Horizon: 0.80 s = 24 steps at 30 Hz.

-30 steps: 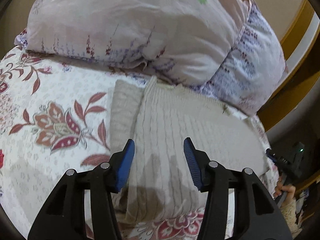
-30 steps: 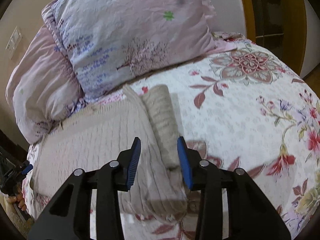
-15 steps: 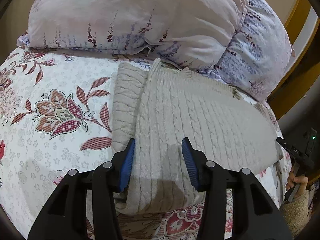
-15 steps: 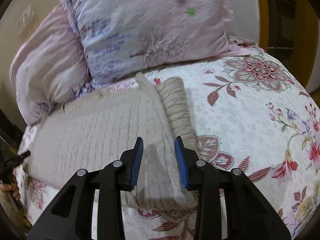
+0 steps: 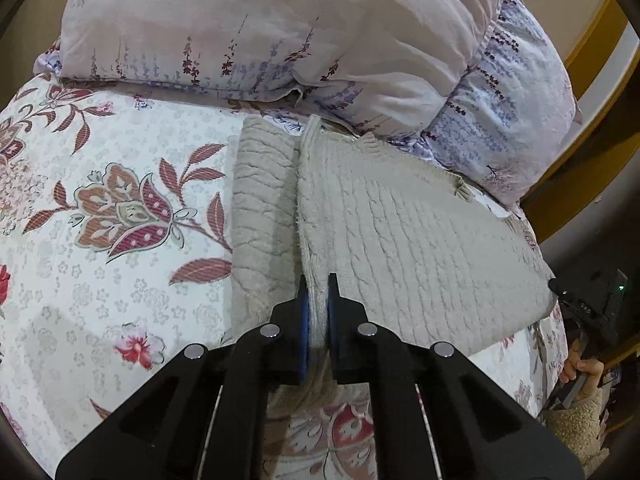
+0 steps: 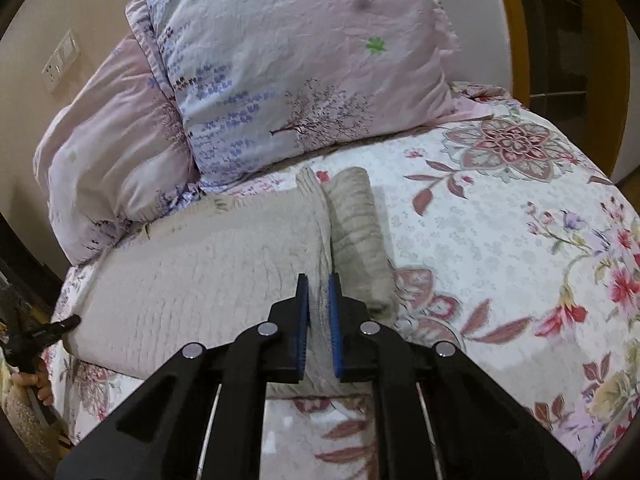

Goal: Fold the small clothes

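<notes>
A beige cable-knit sweater (image 5: 400,240) lies flat on a bed covered by a white bedspread (image 5: 100,280) printed with red and pink flowers. The sweater sits near the head of the bed, its far edge touching the pillows. One sleeve (image 5: 264,216) is folded lengthwise and lies beside the body of the garment, parallel to its raised edge.

In the left wrist view, the left hand-held gripper (image 5: 318,320) is closed narrowly on the near part of that raised edge of the sweater; a ridge of knit fabric stands pinched between the two blue pads (image 5: 305,328). The folded sleeve lies just to the left of this pinch, and the broad body of the sweater spreads to the right.

In the right wrist view, the right hand-held gripper (image 6: 318,320) is likewise clamped tight on a fold of the sweater (image 6: 200,280), with fabric filling the slim gap between its blue pads (image 6: 335,328). Here the sleeve (image 6: 360,240) lies just right of the pinch and the sweater body stretches to the left.

Two pillows lean at the head of the bed: a pale pink one (image 6: 108,152) and a lilac one with purple flower sprigs (image 6: 300,60). A white wall switch plate (image 6: 60,60) shows on the wall beyond them, and a wooden frame (image 6: 512,20) stands at the far right.
</notes>
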Each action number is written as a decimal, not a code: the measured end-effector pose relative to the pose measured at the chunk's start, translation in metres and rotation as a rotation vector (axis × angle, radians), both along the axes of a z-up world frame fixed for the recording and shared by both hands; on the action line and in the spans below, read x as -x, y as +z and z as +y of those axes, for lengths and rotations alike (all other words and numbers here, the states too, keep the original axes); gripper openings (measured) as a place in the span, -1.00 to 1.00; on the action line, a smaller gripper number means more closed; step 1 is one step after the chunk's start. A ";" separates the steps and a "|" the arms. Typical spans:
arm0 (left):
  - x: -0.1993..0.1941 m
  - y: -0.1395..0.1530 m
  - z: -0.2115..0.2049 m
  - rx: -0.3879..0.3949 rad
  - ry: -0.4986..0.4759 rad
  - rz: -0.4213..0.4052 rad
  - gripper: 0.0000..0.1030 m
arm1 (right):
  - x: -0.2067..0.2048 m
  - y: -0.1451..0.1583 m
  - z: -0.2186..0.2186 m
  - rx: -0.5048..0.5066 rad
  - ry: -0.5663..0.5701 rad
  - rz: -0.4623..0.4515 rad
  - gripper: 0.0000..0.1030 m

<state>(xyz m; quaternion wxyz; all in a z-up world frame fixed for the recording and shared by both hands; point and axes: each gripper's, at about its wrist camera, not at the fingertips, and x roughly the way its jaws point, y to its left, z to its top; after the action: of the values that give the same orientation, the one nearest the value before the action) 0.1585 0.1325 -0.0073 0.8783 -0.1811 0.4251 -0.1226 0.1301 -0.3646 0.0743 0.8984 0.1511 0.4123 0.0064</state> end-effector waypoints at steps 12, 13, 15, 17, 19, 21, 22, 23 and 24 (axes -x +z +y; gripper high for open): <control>0.001 0.004 0.004 -0.007 0.021 -0.012 -0.76 | -0.016 0.000 0.013 0.126 -0.036 0.061 -0.25; 0.002 0.009 0.003 -0.014 0.026 -0.030 -0.69 | -0.017 0.005 0.017 0.119 -0.025 0.044 -0.24; 0.003 0.020 -0.004 -0.035 0.026 -0.079 -0.44 | -0.021 0.010 0.029 0.084 0.020 0.024 -0.22; 0.001 0.026 -0.018 -0.048 -0.001 -0.106 -0.15 | -0.030 0.005 0.056 0.064 0.095 0.028 -0.19; -0.006 0.027 -0.038 -0.069 -0.048 -0.101 -0.13 | -0.036 -0.005 0.084 0.080 0.151 0.049 -0.20; -0.014 0.022 -0.056 -0.100 -0.080 -0.085 -0.13 | -0.047 -0.008 0.106 0.095 0.204 0.063 -0.20; -0.017 0.019 -0.061 -0.114 -0.087 -0.077 -0.12 | -0.053 -0.010 0.118 0.114 0.225 0.067 -0.19; -0.022 0.015 -0.067 -0.132 -0.090 -0.064 -0.11 | -0.057 -0.011 0.126 0.129 0.236 0.067 -0.18; -0.024 0.011 -0.069 -0.140 -0.089 -0.053 -0.10 | -0.061 -0.012 0.132 0.141 0.244 0.069 -0.09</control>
<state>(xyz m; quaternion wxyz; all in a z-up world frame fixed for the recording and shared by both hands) 0.1827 0.0639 0.0035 0.8933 -0.0972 0.4171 -0.1362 0.1906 -0.2327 0.0619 0.8846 0.0364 0.4577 0.0814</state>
